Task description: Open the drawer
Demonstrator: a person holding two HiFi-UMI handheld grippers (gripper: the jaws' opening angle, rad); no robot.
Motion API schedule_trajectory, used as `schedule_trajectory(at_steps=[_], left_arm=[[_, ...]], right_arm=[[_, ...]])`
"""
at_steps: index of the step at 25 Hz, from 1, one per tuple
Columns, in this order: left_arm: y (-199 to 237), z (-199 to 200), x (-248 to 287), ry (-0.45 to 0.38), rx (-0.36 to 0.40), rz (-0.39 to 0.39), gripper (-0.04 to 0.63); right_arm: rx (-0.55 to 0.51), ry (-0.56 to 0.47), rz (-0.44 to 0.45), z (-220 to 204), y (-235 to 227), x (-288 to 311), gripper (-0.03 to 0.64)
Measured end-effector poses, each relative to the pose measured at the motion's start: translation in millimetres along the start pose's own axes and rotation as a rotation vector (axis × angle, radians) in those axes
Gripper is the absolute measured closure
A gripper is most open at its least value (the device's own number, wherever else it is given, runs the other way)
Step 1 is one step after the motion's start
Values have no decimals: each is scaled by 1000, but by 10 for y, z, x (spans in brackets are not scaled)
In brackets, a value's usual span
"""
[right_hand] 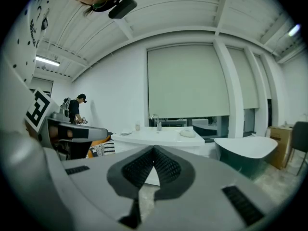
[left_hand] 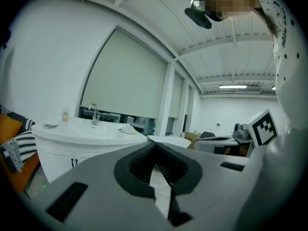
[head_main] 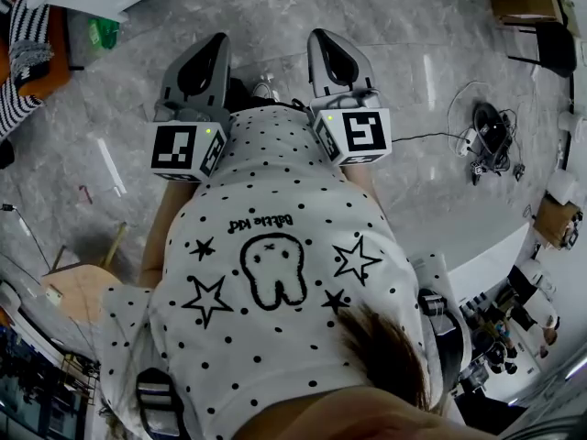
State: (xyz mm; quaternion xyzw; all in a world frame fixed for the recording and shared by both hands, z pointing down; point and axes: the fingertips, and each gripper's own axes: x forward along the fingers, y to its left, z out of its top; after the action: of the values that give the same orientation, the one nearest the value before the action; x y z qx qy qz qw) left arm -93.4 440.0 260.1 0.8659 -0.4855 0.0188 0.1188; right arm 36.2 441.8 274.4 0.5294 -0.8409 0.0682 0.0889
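Note:
No drawer shows plainly in any view. A white vanity cabinet (left_hand: 72, 146) with a basin and tap stands ahead in the left gripper view, and it shows again as the vanity cabinet (right_hand: 161, 139) in the right gripper view; two small door handles sit on its front. In the head view, the left gripper (head_main: 216, 42) and right gripper (head_main: 321, 37) are held side by side in front of the person's dotted shirt, above the grey marble floor. The left gripper (left_hand: 155, 144) is shut with nothing between its jaws. The right gripper (right_hand: 154, 149) is also shut and empty.
A dark green bathtub (right_hand: 248, 150) stands right of the vanity. An orange seat with a striped cushion (left_hand: 14, 148) is at the left. Cables and a small device (head_main: 491, 140) lie on the floor at the right. A person (right_hand: 76, 110) stands far off.

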Motion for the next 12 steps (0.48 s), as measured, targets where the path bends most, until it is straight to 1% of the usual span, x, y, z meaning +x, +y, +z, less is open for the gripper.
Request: schedule_trajectory(at_steps=[12], left_arm=[[-73, -42, -24, 4, -1, -1, 591]], right_arm=[[-3, -1, 7, -7, -21, -49, 603]])
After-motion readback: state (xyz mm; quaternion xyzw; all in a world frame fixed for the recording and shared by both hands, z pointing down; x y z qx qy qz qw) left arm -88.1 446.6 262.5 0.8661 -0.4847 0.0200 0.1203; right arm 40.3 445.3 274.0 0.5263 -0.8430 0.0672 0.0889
